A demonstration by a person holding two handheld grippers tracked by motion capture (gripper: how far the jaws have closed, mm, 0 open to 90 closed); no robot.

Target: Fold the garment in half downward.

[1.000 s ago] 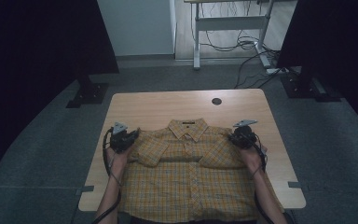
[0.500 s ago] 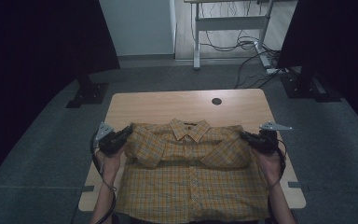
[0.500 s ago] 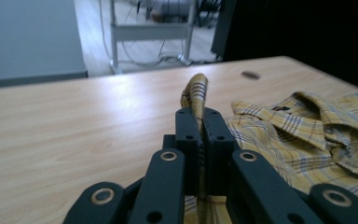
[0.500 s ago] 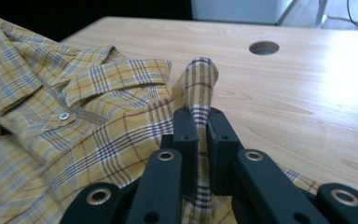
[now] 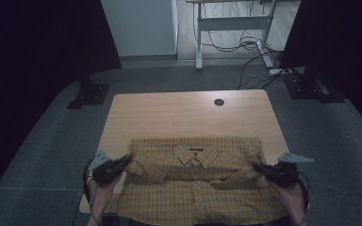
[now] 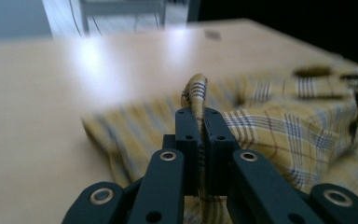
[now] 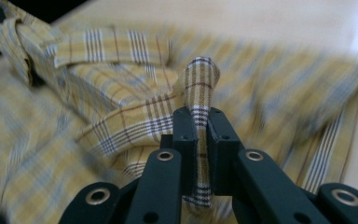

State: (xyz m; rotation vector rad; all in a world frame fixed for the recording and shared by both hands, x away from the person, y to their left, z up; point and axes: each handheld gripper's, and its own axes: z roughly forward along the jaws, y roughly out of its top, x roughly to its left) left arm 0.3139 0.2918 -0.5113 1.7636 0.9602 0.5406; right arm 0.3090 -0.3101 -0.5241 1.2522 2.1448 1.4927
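Right now the yellow plaid shirt (image 5: 195, 188) is lying front-up on the near half of the wooden table (image 5: 169, 113), collar pointing toward the far edge and hem hanging off the near one, so its long axis is running from the person outward while the stretch between the two grips is running across the table. The left gripper (image 5: 122, 162) is sitting at the shirt's left edge, the right gripper (image 5: 259, 167) at its right edge, each about level with the chest, so neither hand is nearer than the other; the cloth is lying inward from both. In the left gripper view the jaws are pinching a thin upright fold of fabric (image 6: 196, 100), and in the right gripper view the jaws are likewise clamping a narrow ridge of checked cloth (image 7: 200, 88). The weave is looking soft and light, rumpling into loose folds around the sleeves, and it is blurring in both gripper views. Judging from this, any coming pull is depending on both hands working evenly across the table's smooth pale top.
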